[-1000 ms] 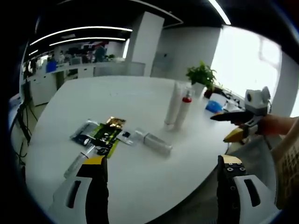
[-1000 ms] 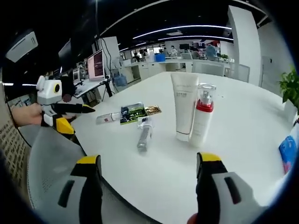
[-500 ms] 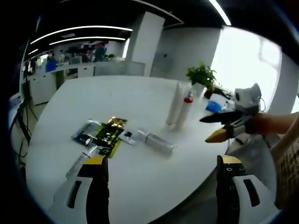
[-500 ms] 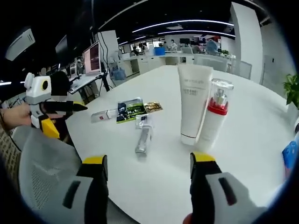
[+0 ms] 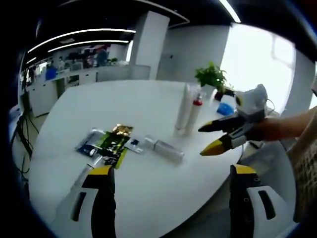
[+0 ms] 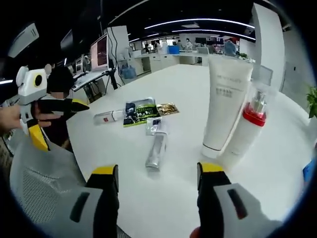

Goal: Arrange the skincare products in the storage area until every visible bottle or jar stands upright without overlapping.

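Note:
On the white table (image 5: 124, 104), a white tube (image 5: 183, 110) (image 6: 225, 109) and a clear pump bottle with a red collar (image 5: 194, 118) (image 6: 246, 133) stand upright, side by side. A silver tube (image 5: 167, 149) (image 6: 156, 151) lies flat near them. Sachets (image 5: 108, 140) (image 6: 144, 111) and a small red-capped tube (image 6: 108, 117) lie flat further off. My left gripper (image 5: 172, 172) (image 6: 62, 119) is open and empty, back from the table's edge. My right gripper (image 6: 158, 171) (image 5: 202, 141) is open over the edge, facing the silver tube and apart from it.
A potted plant (image 5: 212, 79) and a blue item (image 5: 223, 108) sit at the table's far side, behind the standing bottles. A grey mesh chair (image 6: 34, 178) is close under the right gripper. Desks and a monitor (image 6: 99, 52) fill the room behind.
My right gripper has moved in over the table towards the silver tube and the standing bottles, which now look larger in its view. The left gripper has hardly moved. The products have not moved.

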